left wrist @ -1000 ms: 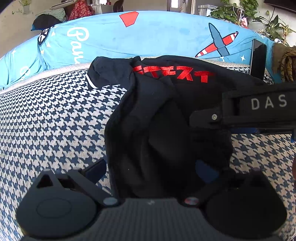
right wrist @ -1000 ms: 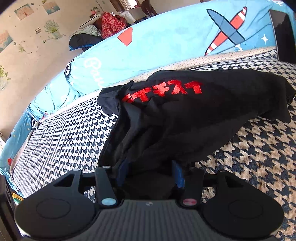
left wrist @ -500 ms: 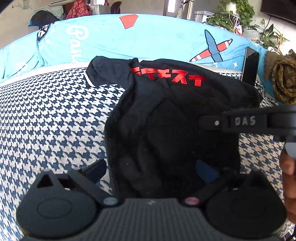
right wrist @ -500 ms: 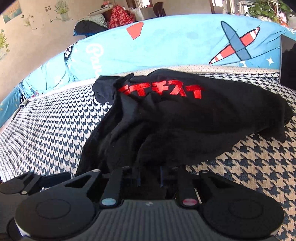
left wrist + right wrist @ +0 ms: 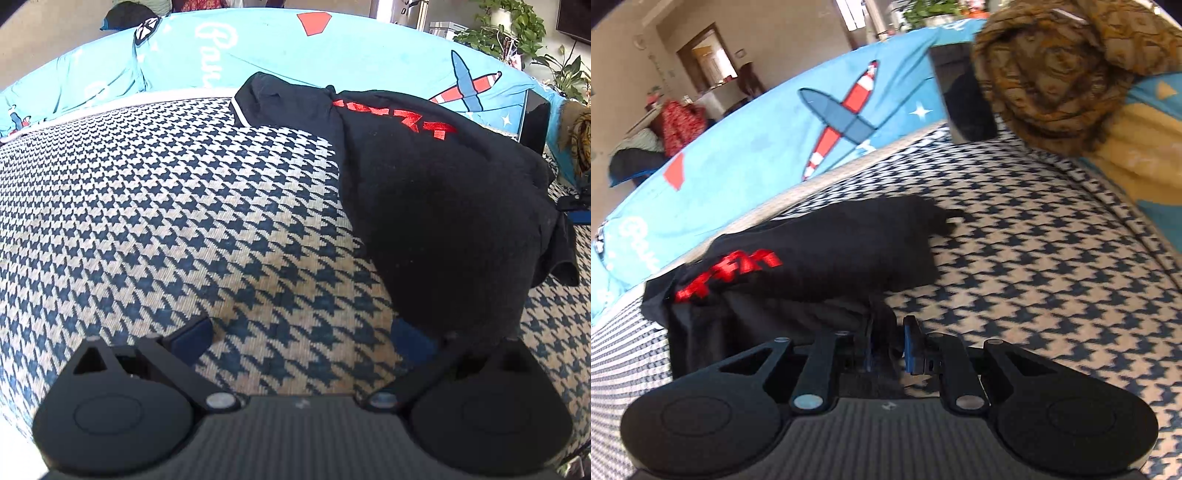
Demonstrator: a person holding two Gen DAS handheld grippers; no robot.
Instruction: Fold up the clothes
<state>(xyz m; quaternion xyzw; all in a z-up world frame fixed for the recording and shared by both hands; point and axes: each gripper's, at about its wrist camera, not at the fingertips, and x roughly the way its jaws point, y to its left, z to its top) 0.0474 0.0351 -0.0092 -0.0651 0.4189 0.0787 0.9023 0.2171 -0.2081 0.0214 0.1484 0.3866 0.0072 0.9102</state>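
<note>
**Now: black shirt pinched by one gripper**

The black shirt (image 5: 436,206) lies bunched on the houndstooth bed cover (image 5: 166,206), just before the blue plane-print blanket (image 5: 369,51). The right gripper (image 5: 886,341) has its fingers narrowed onto the shirt's near edge. The left gripper (image 5: 299,332) stands wide apart beside the shirt, holding nothing.
</note>
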